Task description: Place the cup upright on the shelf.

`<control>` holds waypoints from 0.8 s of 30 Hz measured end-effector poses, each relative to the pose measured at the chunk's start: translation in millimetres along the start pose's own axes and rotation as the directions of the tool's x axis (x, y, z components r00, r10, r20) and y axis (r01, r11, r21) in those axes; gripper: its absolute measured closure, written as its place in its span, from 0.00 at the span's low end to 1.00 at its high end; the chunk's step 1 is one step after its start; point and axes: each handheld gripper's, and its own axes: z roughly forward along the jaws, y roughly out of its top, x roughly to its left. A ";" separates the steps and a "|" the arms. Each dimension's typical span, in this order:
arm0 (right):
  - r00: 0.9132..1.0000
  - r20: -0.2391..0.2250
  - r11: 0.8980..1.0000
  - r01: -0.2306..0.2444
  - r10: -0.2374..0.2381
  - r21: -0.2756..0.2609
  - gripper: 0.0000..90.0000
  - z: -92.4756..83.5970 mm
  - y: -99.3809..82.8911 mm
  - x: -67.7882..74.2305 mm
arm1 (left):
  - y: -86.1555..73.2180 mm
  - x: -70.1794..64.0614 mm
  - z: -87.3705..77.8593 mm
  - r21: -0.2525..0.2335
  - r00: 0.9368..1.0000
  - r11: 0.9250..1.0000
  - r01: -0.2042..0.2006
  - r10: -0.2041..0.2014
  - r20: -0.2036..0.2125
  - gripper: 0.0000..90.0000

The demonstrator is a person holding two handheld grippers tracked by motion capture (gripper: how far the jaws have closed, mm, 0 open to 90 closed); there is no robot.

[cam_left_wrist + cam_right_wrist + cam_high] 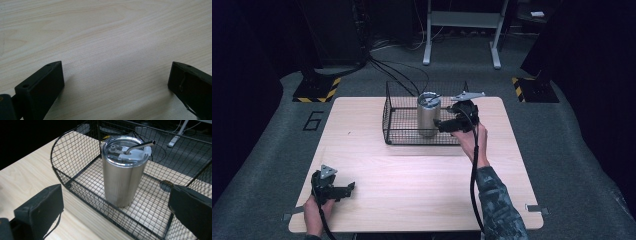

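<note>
While the right gripper (443, 125) reaches toward the steel tumbler (429, 116) standing upright in the wire basket (398, 131) at upper centre of the high view, the left gripper (343, 190) waits at lower left on the worktop (412, 175), apparently idle. Left gripper view: fingers (40, 90) spread over bare wood, holding nothing. Right gripper view: fingers (42, 207) spread either side of the tumbler at centre frame, probably lining up a grasp; its lid (125, 151) carries a bent straw (140, 145); the basket's far wall is cut off at the frame's right.

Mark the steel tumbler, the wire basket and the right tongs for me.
steel tumbler (122, 182): right gripper view, its side wall.
wire basket (60, 152): right gripper view, its mesh wall.
right tongs (438, 125): high view, between the tips.
</note>
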 end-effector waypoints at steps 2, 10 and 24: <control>1.000 0.004 1.000 0.022 -0.022 -0.006 0.00 -9.7 -3.7 1.5 | 0.0 0.0 0.0 0.000 1.000 1.000 0.000 0.000 0.000 0.00; 0.999 0.034 0.999 0.028 -0.027 -0.021 0.00 -46.9 -27.5 -0.9 | -0.2 -0.3 0.0 -0.001 1.000 1.000 0.002 -0.002 -0.002 0.00; 0.990 0.139 1.000 -0.019 0.022 -0.023 0.00 -87.9 -96.4 -22.6 | -0.3 -0.4 -0.3 -0.001 1.000 1.000 -0.001 0.001 -0.010 0.00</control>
